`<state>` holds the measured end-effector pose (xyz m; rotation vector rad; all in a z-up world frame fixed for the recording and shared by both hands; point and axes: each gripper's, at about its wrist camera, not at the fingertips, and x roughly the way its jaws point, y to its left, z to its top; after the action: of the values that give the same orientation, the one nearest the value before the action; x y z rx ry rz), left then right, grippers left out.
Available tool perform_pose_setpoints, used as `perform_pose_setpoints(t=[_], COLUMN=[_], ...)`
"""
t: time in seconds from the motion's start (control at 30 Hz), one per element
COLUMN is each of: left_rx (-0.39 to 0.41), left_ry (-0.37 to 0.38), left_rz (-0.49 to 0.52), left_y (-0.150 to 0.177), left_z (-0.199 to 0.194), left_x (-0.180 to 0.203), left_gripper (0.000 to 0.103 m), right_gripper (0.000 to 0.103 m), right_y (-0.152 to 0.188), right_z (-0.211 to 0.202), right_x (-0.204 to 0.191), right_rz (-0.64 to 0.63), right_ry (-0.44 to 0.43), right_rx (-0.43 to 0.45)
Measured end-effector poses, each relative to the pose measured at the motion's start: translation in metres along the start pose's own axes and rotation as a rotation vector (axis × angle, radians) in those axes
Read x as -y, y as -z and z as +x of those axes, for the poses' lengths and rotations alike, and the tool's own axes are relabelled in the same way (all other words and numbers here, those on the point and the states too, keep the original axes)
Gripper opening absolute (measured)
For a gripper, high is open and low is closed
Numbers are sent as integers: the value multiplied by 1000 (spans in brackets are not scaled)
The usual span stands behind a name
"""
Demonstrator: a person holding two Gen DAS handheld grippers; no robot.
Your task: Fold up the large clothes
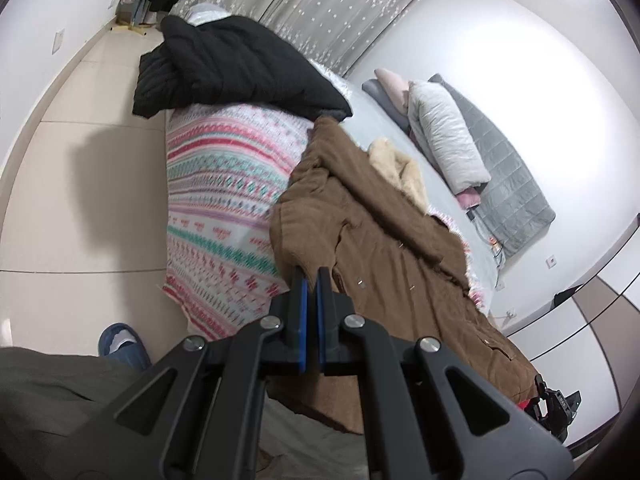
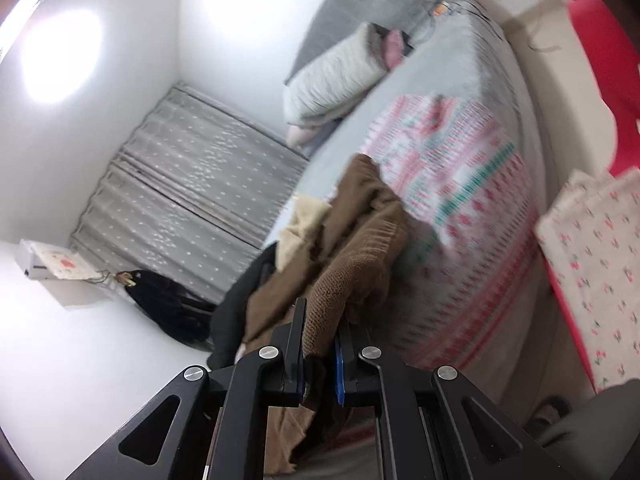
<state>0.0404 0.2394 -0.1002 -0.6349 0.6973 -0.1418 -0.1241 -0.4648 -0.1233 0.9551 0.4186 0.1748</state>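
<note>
Left tongs (image 1: 311,280): blue-padded fingers nearly together, narrow gap between pads, tips pinching the near hem of the brown corduroy coat with cream fleece lining (image 1: 376,216). Clenched on that hem, as far as visible.

Right tongs (image 2: 320,320): clamped on a bunched brown coat edge (image 2: 352,264), fabric wedged between the two fingers and hanging down below them. Right view motion-blurred, fine detail lost.

Coat sprawled unfolded along the bed, over the pink, white and teal striped patterned blanket (image 1: 224,200), cream lining showing at the far end. Near end draped off the bed edge toward the tongs.

Black quilted puffer jacket (image 1: 224,68) heaped at the far end of the blanket, just touching the coat's far tip. Pale grey pillow (image 1: 444,136) and grey quilted blanket (image 1: 504,168) against the wall, well apart from the coat. Grey star-print curtain (image 1: 320,4) behind the bed. Blue slipper (image 1: 124,344) on beige tile floor (image 1: 60,200), lower left. White cherry-print cloth (image 2: 592,264) on something red at the right edge of the right view.
</note>
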Motion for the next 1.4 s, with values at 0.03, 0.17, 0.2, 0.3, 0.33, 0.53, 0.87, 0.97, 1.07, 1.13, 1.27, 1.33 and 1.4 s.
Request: perform_pose_setpoints(t=[0.03, 0.17, 0.2, 0.3, 0.33, 0.53, 0.87, 0.97, 1.07, 1.13, 1.27, 1.33, 1.4], left_rx=[10, 47, 57, 85, 94, 445, -100, -264, -325, -356, -369, -371, -404], left_ry=[6, 17, 22, 32, 35, -1, 33, 79, 75, 68, 161, 192, 261], left_rz=[2, -8, -18, -48, -56, 24, -3, -93, -236, -305, -356, -394, -480], left_y=[-3, -10, -11, -16, -19, -35, -1, 42, 75, 87, 97, 107, 117], left_z=[-4, -17, -21, -29, -32, -111, 21, 70, 93, 103, 111, 119, 126], left_x=[5, 16, 17, 14, 13, 22, 2, -41, -85, -103, -114, -116, -123], left_gripper=[5, 4, 4, 3, 2, 0, 58, 69, 69, 70, 71, 71, 71], right_gripper=[9, 9, 9, 9, 9, 9, 9, 9, 9, 9, 9, 10, 10], right_y=[-3, -17, -20, -25, -28, -37, -43, -47, -49, -48, -45, -42, -40], right_z=[-1, -4, -5, -10, -11, -29, -10, -12, -10, -6, -3, -2, -1], right_x=[-8, -41, -47, -52, -51, -54, -44, -35, -24, -18, -17, -17, -14], right_rz=[-8, -46, -52, -45, -37, -31, 4, 14, 21, 34, 25, 26, 43], right_ry=[-16, -79, -91, -115, -119, -134, -52, -58, -63, -68, -96, -109, -121], right_rx=[9, 35, 40, 61, 66, 118, 89, 81, 77, 73, 69, 63, 59])
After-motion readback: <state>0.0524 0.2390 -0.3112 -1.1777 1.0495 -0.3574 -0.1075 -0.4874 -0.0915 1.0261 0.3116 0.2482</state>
